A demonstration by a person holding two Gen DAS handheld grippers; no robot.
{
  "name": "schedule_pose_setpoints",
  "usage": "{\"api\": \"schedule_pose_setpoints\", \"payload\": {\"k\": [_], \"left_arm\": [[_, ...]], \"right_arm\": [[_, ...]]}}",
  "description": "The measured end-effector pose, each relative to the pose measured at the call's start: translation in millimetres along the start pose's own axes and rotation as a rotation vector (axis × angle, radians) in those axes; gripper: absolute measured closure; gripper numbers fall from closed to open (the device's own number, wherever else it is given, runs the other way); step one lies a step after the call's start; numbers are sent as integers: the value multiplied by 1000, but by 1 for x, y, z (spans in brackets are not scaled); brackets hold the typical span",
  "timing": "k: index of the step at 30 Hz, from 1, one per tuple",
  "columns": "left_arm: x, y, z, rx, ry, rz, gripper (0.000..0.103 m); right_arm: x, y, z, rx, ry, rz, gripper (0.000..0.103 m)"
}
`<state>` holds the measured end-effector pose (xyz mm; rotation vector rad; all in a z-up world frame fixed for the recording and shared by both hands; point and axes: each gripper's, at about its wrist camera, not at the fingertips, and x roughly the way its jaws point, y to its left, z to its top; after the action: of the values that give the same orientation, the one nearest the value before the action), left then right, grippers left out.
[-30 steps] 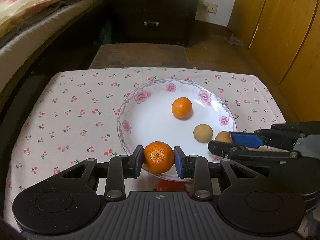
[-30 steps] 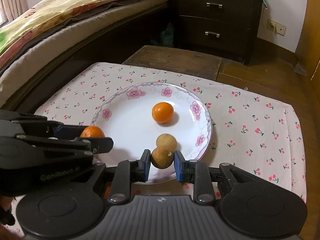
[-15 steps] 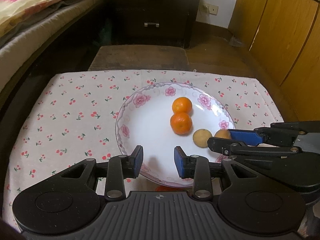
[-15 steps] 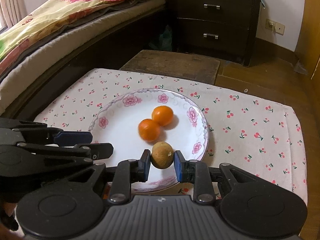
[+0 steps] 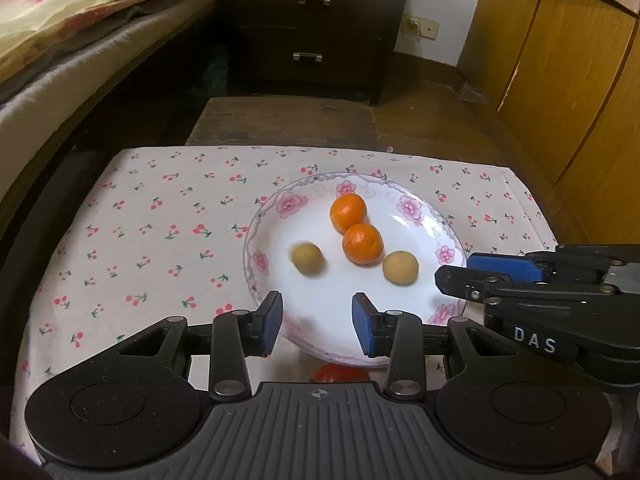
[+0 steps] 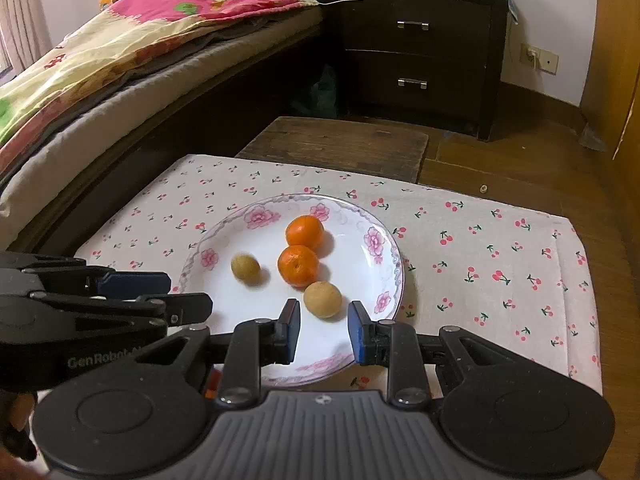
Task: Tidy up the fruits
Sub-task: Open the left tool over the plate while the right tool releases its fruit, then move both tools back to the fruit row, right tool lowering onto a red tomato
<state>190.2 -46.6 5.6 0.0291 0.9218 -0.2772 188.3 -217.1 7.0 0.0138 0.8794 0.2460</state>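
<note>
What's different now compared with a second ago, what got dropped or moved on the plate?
The left gripper let go of its orange, which now lies against the other orange. The right gripper released its brown fruit just ahead of its fingers. The other brown fruit moved to the plate's left side and looks blurred. Both grippers are open. The plate stayed put.

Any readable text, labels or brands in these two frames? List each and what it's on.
"DAS" – white letters on the side of the right gripper, seen in the left wrist view; the word may be cut off.
"GenRobot.A" – faint letters on the side of the left gripper, seen in the right wrist view; the end is hidden.
Nothing else is readable.
</note>
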Motion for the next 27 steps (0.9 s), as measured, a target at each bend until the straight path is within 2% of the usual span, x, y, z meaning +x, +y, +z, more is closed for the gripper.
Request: {"api": "schedule_pose_setpoints", "payload": {"k": [8, 21, 27], "left_arm": [[-17, 11, -12, -18, -5, 1, 53], [-38, 26, -43, -45, 16, -9, 51], [-41, 29, -50, -47, 23, -18, 48]], "right_arm": [[-17, 18, -15, -24, 10, 22, 76], [-31, 50, -60, -32, 85, 70, 75], [-24, 65, -74, -51, 132, 75, 68]]}}
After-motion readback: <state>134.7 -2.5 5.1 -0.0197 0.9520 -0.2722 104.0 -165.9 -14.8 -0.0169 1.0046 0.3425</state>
